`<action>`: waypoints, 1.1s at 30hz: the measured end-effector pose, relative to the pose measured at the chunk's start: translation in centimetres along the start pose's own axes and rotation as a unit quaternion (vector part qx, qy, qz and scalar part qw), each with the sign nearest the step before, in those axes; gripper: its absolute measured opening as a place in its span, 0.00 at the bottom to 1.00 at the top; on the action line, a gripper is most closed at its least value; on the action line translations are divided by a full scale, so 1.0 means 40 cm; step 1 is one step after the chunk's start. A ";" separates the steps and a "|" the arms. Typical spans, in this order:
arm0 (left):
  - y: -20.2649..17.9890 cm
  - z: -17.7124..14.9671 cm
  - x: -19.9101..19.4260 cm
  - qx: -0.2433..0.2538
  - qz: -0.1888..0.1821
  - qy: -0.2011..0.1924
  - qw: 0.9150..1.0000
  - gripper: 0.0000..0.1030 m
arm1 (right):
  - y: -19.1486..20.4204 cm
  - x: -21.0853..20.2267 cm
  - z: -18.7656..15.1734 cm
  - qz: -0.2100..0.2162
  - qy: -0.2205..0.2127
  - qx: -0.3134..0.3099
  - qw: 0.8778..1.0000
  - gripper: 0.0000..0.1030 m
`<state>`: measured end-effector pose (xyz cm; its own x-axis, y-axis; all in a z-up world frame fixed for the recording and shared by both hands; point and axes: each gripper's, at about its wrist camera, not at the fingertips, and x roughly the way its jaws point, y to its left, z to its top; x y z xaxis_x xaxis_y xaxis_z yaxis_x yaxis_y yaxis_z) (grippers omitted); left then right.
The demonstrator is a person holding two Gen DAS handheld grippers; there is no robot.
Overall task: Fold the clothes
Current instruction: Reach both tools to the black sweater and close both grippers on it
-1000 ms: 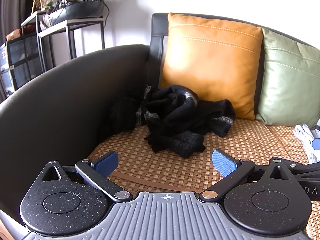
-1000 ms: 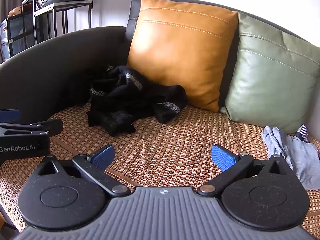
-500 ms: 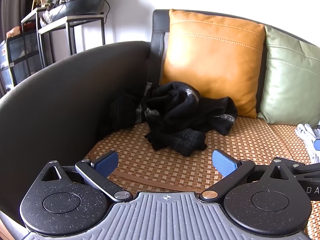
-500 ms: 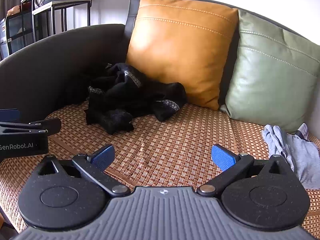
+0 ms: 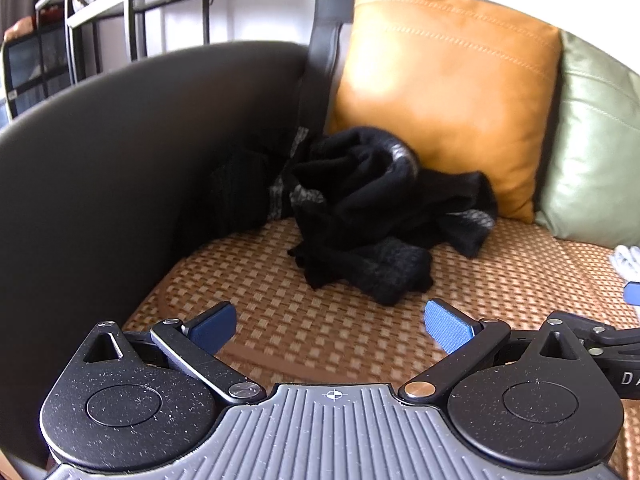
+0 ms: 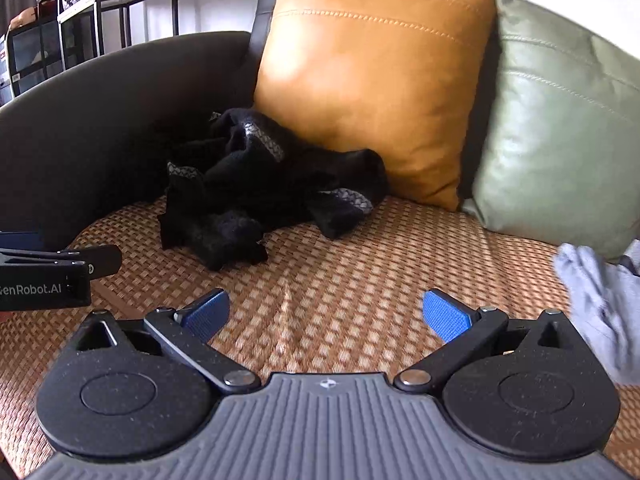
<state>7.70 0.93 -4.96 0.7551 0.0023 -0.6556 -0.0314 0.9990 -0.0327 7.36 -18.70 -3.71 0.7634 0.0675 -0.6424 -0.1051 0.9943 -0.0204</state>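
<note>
Here, crumpled black knit garment (image 5: 372, 216) on woven rattan mat (image 6: 360, 264); left gripper (image 5: 330, 322) and right gripper (image 6: 326, 312) gape wide, empty.

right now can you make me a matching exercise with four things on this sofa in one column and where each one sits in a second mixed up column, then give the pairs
Things
1. crumpled black knit garment
2. orange leather cushion
3. pale green leather cushion
4. light grey cloth

Places
A. far right edge of the woven seat mat, below a cushion
B. upright against the backrest, right next to the crumpled garment
C. in the corner by the dark curved armrest
D. against the backrest, to the right of the other cushion

Pairs: 1-C, 2-B, 3-D, 4-A
</note>
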 end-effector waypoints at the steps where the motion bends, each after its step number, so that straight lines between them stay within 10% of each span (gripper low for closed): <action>1: 0.000 0.007 0.026 0.002 0.003 0.003 1.000 1.00 | -0.004 0.025 0.006 0.006 -0.003 0.002 1.000 1.00; 15: -0.023 0.059 0.353 0.006 -0.011 0.043 0.999 0.93 | -0.111 0.407 0.065 0.021 0.001 0.092 0.996 0.97; 25: -0.031 0.031 0.400 0.021 -0.025 0.011 0.999 0.88 | -0.092 0.503 0.088 0.027 -0.010 0.101 0.994 0.83; 30: -0.036 0.031 0.381 0.031 -0.057 0.009 0.998 0.26 | -0.075 0.521 0.095 0.024 -0.002 0.101 0.995 0.58; 33: -0.034 0.036 0.381 0.021 -0.064 0.016 0.998 0.14 | -0.068 0.513 0.102 0.034 0.004 0.100 0.994 0.30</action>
<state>20.20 -0.33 -13.82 0.7299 -0.1257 -0.6719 0.0911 0.9921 -0.0866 25.92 -19.67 -13.71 0.7534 0.1344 -0.6437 -0.0261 0.9842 0.1749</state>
